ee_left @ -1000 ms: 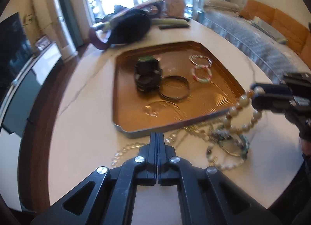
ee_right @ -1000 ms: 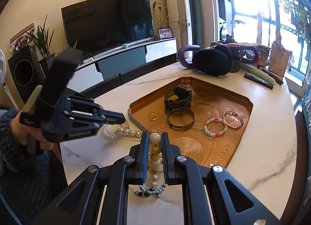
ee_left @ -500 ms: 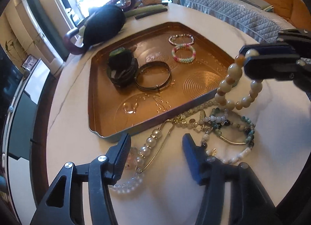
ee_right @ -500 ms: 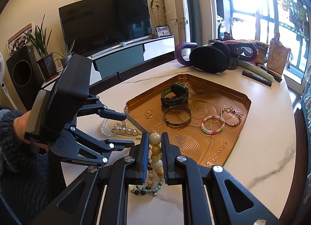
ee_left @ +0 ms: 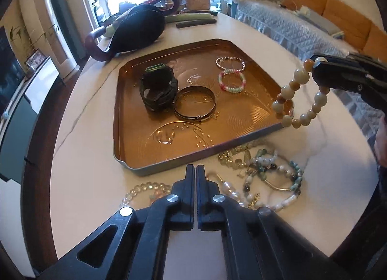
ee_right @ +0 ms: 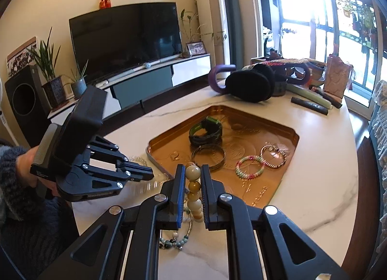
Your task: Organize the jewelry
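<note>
We saw the left gripper (ee_left: 195,171) with its jaws pressed together and nothing between them; they had just been closing, from a wide spread to fully shut, and came together empty above the white table (ee_left: 84,139), just short of the near rim of the copper tray (ee_left: 169,166). A clear bead bracelet (ee_left: 145,191) lay on the table just beside its left finger, and a tangle of mixed bracelets (ee_left: 271,178) lay to its right, untouched by the jaws. The right gripper (ee_right: 193,173) was clamped on a cream and amber bead bracelet (ee_right: 192,173), its blue pads (ee_right: 179,195) pressing on the top beads from both sides with only a narrow gap between the jaws. In the left wrist view that bracelet (ee_left: 300,96) hung in a loop from the right gripper (ee_left: 314,67), clear of the table, over the tray's right edge. Inside the tray lay a dark watch (ee_left: 158,91), a metal bangle (ee_left: 194,103), a pink and green bracelet (ee_left: 231,81) and a thin bead bracelet (ee_left: 229,62).
</note>
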`<action>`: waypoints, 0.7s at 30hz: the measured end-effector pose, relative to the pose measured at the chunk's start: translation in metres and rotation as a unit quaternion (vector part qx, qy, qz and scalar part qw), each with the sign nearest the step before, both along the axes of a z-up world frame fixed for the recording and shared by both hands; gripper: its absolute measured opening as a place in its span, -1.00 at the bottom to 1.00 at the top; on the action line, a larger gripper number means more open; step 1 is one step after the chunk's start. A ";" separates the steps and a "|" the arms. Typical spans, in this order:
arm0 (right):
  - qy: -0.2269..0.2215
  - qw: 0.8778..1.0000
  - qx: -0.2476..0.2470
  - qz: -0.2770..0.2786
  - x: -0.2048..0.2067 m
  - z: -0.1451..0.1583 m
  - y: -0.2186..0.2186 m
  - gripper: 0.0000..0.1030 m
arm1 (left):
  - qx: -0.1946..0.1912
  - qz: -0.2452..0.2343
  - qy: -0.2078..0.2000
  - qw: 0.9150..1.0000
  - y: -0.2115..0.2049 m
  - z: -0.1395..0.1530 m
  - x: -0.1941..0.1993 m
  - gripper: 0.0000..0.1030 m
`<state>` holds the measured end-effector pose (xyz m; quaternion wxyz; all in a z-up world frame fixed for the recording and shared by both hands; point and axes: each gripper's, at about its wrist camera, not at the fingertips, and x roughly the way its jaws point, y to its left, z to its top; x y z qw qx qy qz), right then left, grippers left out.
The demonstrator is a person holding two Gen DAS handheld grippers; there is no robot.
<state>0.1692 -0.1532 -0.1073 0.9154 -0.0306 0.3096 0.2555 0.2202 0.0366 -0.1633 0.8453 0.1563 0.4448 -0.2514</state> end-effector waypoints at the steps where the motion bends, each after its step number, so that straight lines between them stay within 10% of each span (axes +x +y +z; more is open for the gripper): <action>1: -0.002 1.000 0.002 -0.002 -0.001 0.002 -0.001 -0.78 | 0.000 0.006 -0.005 1.000 0.001 0.001 0.000 -0.99; 5: -0.005 1.000 0.004 -0.008 -0.003 0.004 -0.003 -0.78 | -0.020 0.009 0.044 0.999 0.003 -0.010 -0.001 -0.87; 11: 0.011 1.000 -0.008 -0.010 -0.006 -0.002 0.002 -0.78 | -0.010 0.035 0.054 0.998 -0.003 -0.019 -0.017 0.03; 21: 0.010 1.000 -0.018 -0.002 -0.010 -0.004 0.007 -0.78 | -0.063 0.051 0.066 0.995 -0.004 -0.011 -0.013 0.03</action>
